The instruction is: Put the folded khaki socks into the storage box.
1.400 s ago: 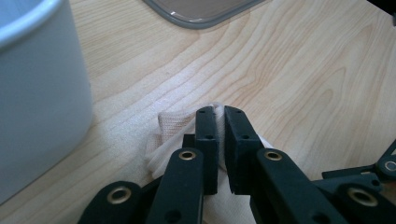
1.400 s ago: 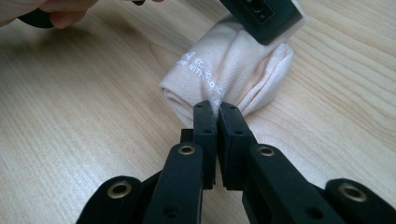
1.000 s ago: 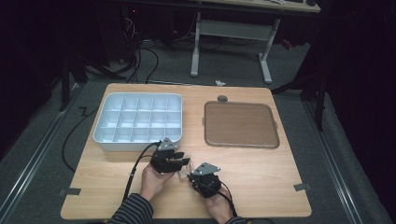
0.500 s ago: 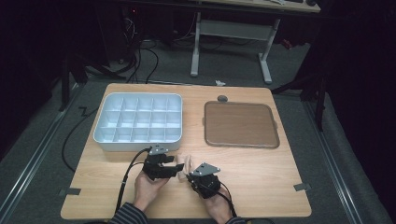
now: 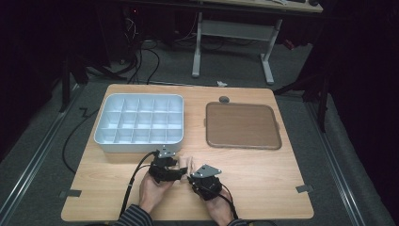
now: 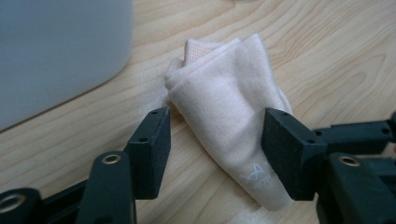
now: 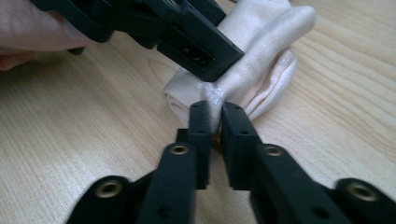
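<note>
A folded pale pink cloth (image 6: 224, 107) lies on the wooden table near the front edge (image 5: 188, 164). My left gripper (image 6: 217, 144) is open, and its jaws have just been opening. The cloth lies between them, with a gap on the left side. In the high view the left gripper (image 5: 182, 170) reaches in from the left, held by a hand. My right gripper (image 7: 215, 116) pinches the near edge of the cloth (image 7: 261, 56) between almost-closed jaws that have just been opening slightly. It sits to the right in the high view (image 5: 191, 178). The left gripper's jaw crosses above the cloth in the right gripper view.
A white compartment tray (image 5: 136, 145) stands just behind the left gripper, and its wall (image 6: 56, 46) is close by. A brown square mat (image 5: 242, 125) lies at the right rear, with a small grey round object (image 5: 224, 99) behind it. Tape marks sit near the front corners.
The left gripper has drawn back a little from the tray toward the person and its jaws have spread wider. The right hand has stayed in place.
</note>
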Available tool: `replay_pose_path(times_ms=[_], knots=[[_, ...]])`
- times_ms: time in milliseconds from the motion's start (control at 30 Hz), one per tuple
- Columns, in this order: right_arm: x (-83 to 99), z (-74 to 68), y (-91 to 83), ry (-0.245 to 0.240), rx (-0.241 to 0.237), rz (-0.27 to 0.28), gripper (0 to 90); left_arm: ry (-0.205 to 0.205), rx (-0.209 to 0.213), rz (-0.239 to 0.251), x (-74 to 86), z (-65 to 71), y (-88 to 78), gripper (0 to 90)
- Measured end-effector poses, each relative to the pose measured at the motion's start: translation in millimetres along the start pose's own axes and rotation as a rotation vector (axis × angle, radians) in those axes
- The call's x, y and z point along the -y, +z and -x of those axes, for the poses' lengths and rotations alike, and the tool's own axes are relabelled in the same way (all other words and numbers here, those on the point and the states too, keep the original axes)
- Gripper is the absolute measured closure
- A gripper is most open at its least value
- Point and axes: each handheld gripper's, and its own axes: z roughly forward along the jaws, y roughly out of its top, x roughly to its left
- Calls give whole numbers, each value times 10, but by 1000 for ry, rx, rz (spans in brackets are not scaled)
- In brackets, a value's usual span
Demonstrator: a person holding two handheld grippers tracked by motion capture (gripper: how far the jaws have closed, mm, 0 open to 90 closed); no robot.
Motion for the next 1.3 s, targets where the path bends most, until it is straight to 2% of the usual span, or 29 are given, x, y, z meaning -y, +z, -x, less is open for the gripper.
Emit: replay_pose_path(times_ms=[33, 100, 300, 400, 533, 700, 833, 1000, 1200, 1300], knots=[[0, -2, -5, -4, 11, 3, 757, -11, 3, 5, 3, -10, -8, 416], [0, -2, -16, -2, 18, 11, 736, -33, 12, 8, 1, -26, -17, 404], [16, 38, -72, 16, 4, 37, 665, -55, 22, 44, -41, -35, -50, 385], [43, 72, -145, 37, 5, 71, 644, -62, 22, 23, -82, -35, -15, 382], [85, 150, -279, 49, 22, 104, 632, -75, 25, 22, -96, -35, 14, 382], [188, 362, -435, 85, 82, 113, 611, -79, 20, -1, -93, -25, 66, 382], [327, 594, -516, 132, 163, 98, 594, -63, 6, -17, -88, -8, 101, 388], [522, 852, -593, 177, 256, 69, 566, -57, 14, -26, -83, -6, 116, 426], [676, 1082, -689, 225, 327, 49, 534, -49, 33, -31, -81, 2, 120, 507], [716, 1149, -707, 247, 344, 37, 523, -52, 52, -34, -81, -4, 120, 545]])
